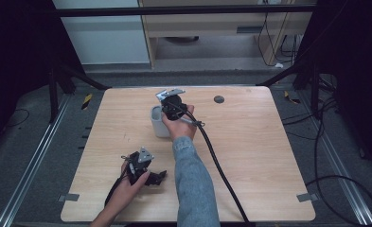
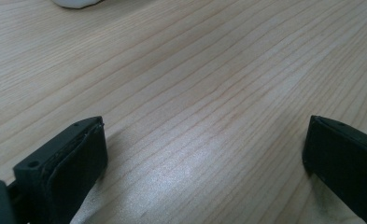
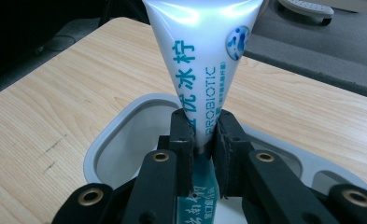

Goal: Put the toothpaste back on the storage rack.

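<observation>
White squeeze tube with blue print [image 3: 204, 65], standing upright, its lower end inside the pale grey rounded plastic holder [image 3: 107, 135]. I have it clamped between the fingers [image 3: 183, 140] of the right gripper [image 3: 204, 144], which pinch it just above the holder's rim; the wider, flattened end rises toward the camera's top edge. I judge the upright grip serves to pass the tube straight through the holder's opening, though whether it is going in or coming out I cannot tell.

The holder has a large compartment, which the tube occupies, and a smaller opening at the right of the right gripper view; what else lies in either is hidden behind the gripper. In the high view the holder [image 1: 158, 124] stands on the light wooden worktop [image 1: 250, 156], toward its far middle, with the right gripper [image 1: 173, 105] directly above it.

The left gripper [image 1: 148, 176] rests low near the worktop's near left edge, well apart from the holder. Its fingers [image 2: 76, 161] stand wide apart over bare wood, holding nothing; I take it as parked clear of the working arm.
</observation>
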### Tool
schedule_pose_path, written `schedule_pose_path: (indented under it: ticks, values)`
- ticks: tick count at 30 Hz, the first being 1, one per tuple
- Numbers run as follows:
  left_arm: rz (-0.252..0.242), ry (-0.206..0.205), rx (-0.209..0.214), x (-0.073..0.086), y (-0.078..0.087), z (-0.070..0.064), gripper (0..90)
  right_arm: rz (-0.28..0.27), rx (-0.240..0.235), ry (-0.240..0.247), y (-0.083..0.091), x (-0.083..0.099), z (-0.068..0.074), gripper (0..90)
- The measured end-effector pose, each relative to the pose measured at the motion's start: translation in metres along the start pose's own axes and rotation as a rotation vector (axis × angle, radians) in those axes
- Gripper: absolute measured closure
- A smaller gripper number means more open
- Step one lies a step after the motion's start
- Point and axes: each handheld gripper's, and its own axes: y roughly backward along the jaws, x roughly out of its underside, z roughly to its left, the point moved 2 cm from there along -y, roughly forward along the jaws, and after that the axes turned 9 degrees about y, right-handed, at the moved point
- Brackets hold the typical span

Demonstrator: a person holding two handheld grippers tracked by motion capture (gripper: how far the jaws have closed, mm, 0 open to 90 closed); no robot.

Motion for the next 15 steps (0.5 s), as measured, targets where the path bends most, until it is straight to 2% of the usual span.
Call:
schedule_pose_path:
  ticks: [15]
  values:
    - [0.0,0.0,-0.001,0.0,0.0,0.0,0.0,-0.002,-0.009,-0.004,-0.0014,-0.0007,0.0003,78.1]
